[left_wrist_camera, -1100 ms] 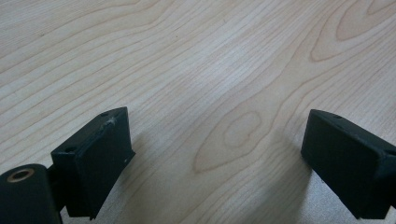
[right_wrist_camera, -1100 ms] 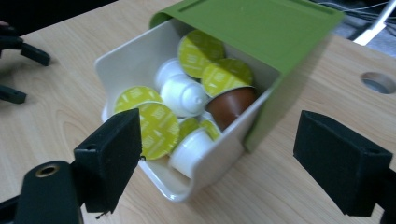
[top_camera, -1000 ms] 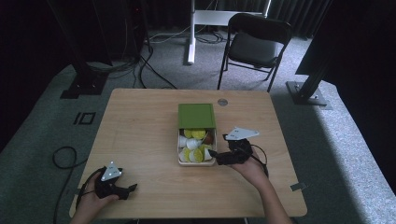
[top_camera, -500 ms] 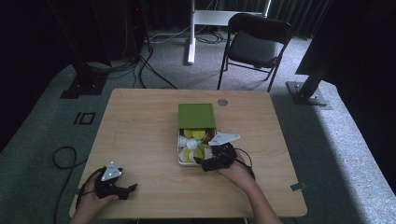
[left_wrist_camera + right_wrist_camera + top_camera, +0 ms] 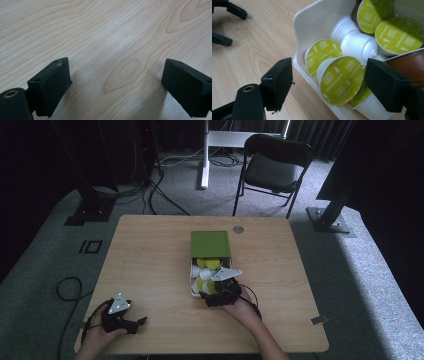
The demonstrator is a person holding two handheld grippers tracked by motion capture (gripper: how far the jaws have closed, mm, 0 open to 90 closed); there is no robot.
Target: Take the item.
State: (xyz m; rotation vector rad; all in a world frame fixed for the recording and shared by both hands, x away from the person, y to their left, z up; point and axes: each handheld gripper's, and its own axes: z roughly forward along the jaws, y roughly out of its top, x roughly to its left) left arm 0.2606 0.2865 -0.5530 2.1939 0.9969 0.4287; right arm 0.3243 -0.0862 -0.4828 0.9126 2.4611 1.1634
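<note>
Right gripper (image 5: 328, 82) at the near end of the white tray (image 5: 312, 22), jaws apart and just been closing, straddling the tray's wall and a capsule with a green "Cappuccino" lid (image 5: 339, 78); pads not pressing on it. More green-lidded and white capsules (image 5: 358, 46) lie jumbled in the tray, which sticks out from a green box (image 5: 210, 243) mid-table. Left gripper (image 5: 116, 82) wide open, nothing between its jaws, over bare wooden table (image 5: 105, 32) at the near left corner.

Wooden table (image 5: 150, 250) with a round grommet (image 5: 238, 229) near its far edge; folding chair (image 5: 272, 167) and floor cables (image 5: 160, 175) beyond; grey carpet (image 5: 380, 285).
</note>
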